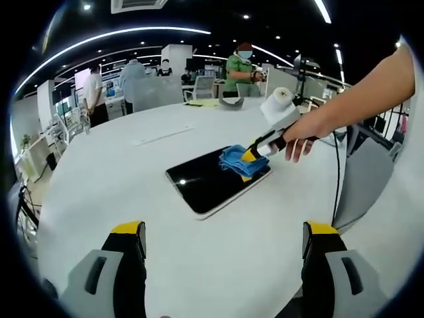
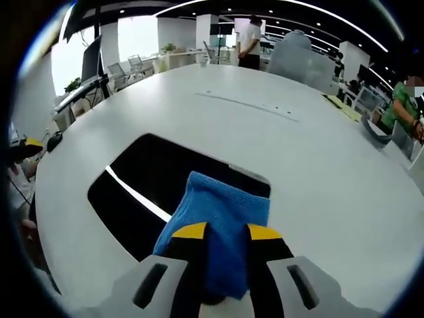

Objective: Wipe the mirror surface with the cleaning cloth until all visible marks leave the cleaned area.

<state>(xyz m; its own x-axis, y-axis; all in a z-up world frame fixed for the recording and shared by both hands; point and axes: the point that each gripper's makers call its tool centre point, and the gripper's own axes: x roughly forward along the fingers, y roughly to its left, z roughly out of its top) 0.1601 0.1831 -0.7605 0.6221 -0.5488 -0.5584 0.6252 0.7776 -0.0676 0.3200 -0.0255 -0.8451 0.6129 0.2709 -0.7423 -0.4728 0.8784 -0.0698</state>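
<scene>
On the white counter (image 1: 99,192), as my left gripper view had it, the mirror (image 1: 209,182) lay flat and dark, catching the ceiling lights. My left gripper (image 1: 225,238) hung back over bare counter, well short of the mirror, jaws spread wide with nothing between them. From the right came my right gripper (image 1: 250,154), held in a hand (image 1: 301,136), pressing the blue cleaning cloth (image 1: 240,159) onto the mirror's far right corner. I could make out no marks on the glass from that distance. People stood at desks in the office beyond.

Along my right gripper view, the right gripper (image 2: 227,232) had its jaws clamped on the cleaning cloth (image 2: 218,212), whose free edge lay spread on the mirror (image 2: 142,175) near its closer right edge. A bright strip of reflected light ran across the dark glass; whether any smudges were there I could not tell. A person in green sat at the far right edge of the counter (image 2: 278,132).

I judged the wiping step to be under way, with most of the mirror's face apparently not yet covered by the cloth. The next move, as I read it, called for dragging the cloth across the glass toward the uncovered left part, keeping it pressed flat and the mirror from sliding.
</scene>
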